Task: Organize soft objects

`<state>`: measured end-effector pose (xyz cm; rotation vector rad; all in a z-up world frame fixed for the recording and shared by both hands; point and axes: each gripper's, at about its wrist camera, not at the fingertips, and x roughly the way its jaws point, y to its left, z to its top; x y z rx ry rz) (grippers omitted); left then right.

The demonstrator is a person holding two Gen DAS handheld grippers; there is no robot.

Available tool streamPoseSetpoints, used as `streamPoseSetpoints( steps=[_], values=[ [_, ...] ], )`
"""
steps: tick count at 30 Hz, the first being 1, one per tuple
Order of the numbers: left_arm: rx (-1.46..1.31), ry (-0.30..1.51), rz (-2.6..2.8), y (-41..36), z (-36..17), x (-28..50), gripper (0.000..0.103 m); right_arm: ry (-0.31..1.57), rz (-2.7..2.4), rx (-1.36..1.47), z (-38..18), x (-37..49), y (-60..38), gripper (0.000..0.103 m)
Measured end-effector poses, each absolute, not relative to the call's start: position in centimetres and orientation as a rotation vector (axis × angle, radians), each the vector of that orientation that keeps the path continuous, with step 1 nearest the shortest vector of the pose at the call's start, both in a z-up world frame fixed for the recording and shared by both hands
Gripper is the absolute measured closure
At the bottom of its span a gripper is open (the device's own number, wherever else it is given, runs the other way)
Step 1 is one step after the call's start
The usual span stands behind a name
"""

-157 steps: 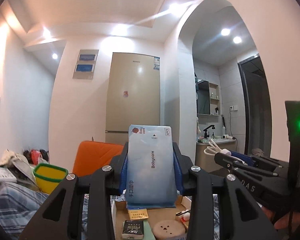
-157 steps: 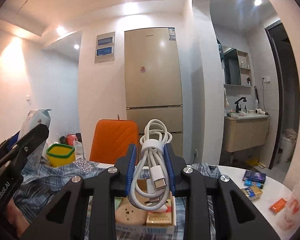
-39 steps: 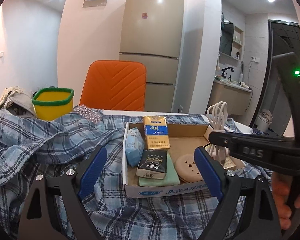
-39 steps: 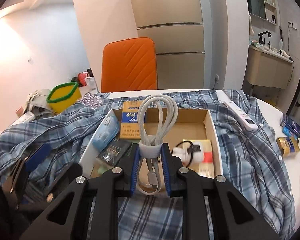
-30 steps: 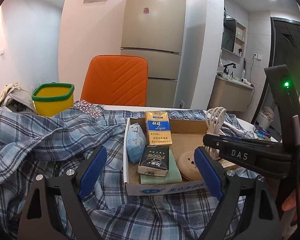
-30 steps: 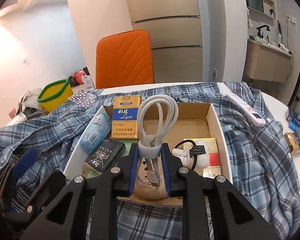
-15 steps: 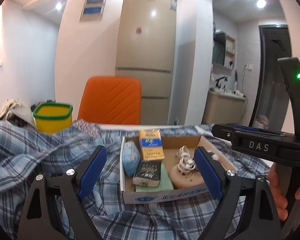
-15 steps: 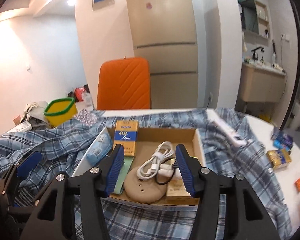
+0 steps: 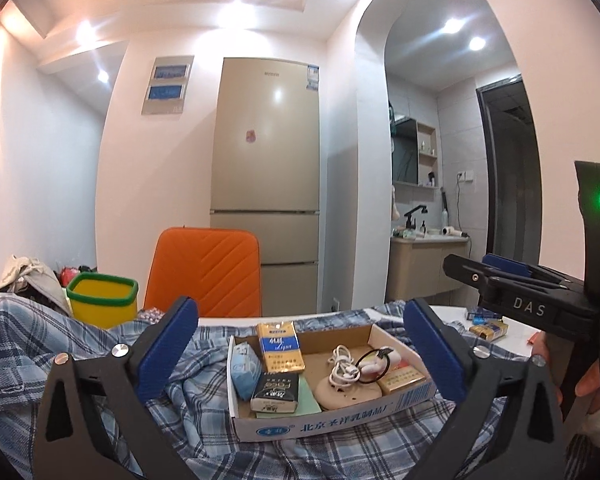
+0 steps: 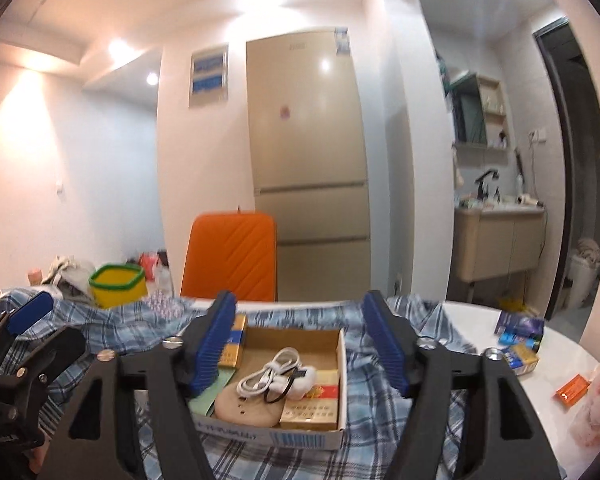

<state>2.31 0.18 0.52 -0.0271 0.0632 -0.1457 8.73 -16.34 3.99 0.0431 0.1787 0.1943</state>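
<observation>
our plaid shirt (image 9: 100,364) still drapes the counter (image 10: 556,364) under the box (image 9: 332,420). both grippers, left (image 9: 300,354) and right (image 10: 300,342), have backed off, fingers opening with nothing between; the cable (image 10: 268,372) we held a second ago now lies in the box by the wipes (image 9: 244,368), so both are stowed

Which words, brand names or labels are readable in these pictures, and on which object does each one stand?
"DAS": on the side of the right gripper, seen from the left wrist view.
"Liqun": on the yellow and blue pack standing in the cardboard box.
Chinese print on the box front: too distorted to read surely.
Black pack, fridge stickers, wall panels: too small or blurred.
</observation>
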Motion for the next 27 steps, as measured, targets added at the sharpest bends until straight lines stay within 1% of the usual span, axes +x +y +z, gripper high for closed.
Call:
streamPoseSetpoints(
  steps=[3, 5, 8, 10, 18, 27],
  values=[
    [-0.018, 0.054, -0.143, 0.0, 0.6, 2.1, 0.001, 0.151, 0.187, 0.031, 4.2, 7.9, -16.6, 0.029],
    [-0.015, 0.055, -0.14, -0.2, 0.5, 2.1, 0.001, 0.123, 0.187, 0.026, 4.4, 7.2, -16.8, 0.013],
    [-0.003, 0.037, -0.135, -0.4, 0.5, 1.8, 0.001, 0.08, 0.193, 0.004, 4.5, 6.0, -16.9, 0.009],
    [0.0, 0.024, -0.135, -0.4, 0.5, 1.4, 0.0, 0.066, 0.194, 0.002, 4.5, 5.4, -17.0, 0.0],
    [0.011, 0.012, -0.127, -0.5, 0.6, 1.1, 0.0, 0.034, 0.177, 0.019, 3.5, 3.7, -17.8, 0.0],
    [0.021, 0.016, -0.107, -0.8, 0.7, 1.1, 0.0, 0.066, 0.181, 0.011, 3.1, 4.2, -17.6, 0.0]
  ],
)
